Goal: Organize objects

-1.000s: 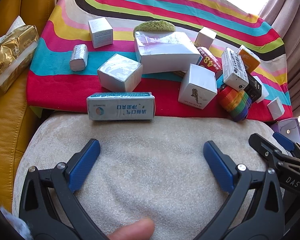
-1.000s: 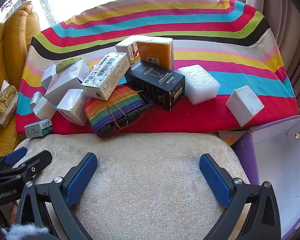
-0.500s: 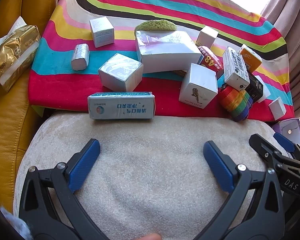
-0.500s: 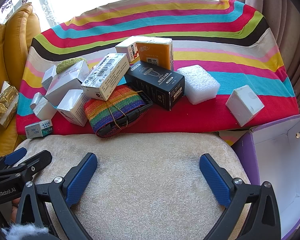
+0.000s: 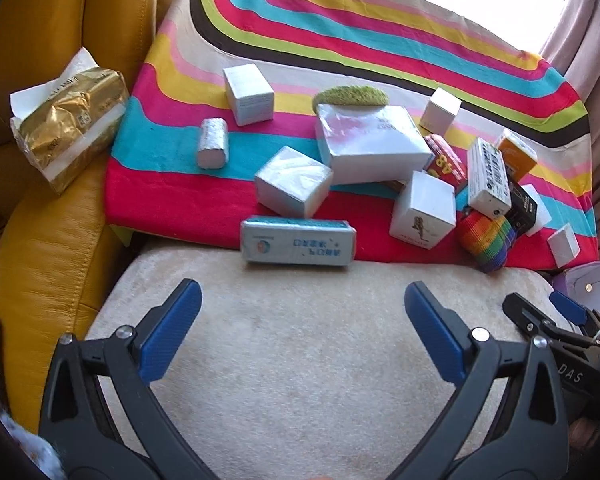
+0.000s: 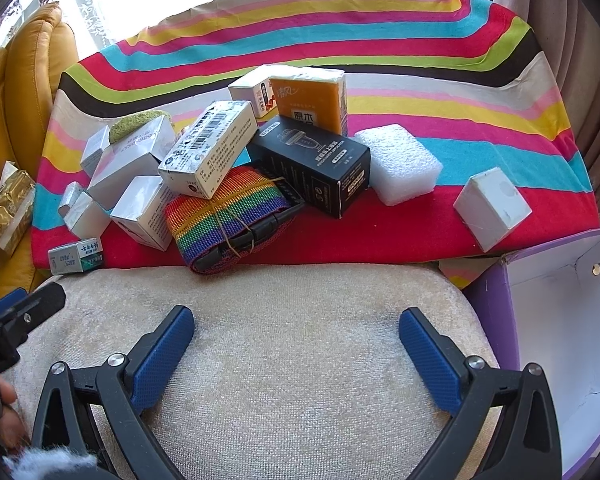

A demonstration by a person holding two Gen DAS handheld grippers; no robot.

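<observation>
Several small boxes lie on a striped cloth (image 5: 380, 40). In the left wrist view a teal and white box (image 5: 298, 241) lies nearest, with silver boxes (image 5: 294, 182) behind it. My left gripper (image 5: 302, 326) is open and empty over a beige cushion (image 5: 300, 360), short of the teal box. In the right wrist view a rainbow strap (image 6: 228, 216), a black box (image 6: 312, 164), an orange pack (image 6: 310, 100), a white foam block (image 6: 398, 162) and a white cube (image 6: 492, 208) lie on the cloth. My right gripper (image 6: 296, 346) is open and empty above the cushion.
An open purple box (image 6: 556, 320) with a white inside stands at the right of the cushion. A gold tissue pack (image 5: 66, 126) lies on the yellow leather seat (image 5: 40, 248) at the left. Curtains (image 6: 580, 60) hang at the right.
The left wrist view has shifted a little, so the boxes sit lower and further right in it. The right gripper has barely moved. Both stay open.
</observation>
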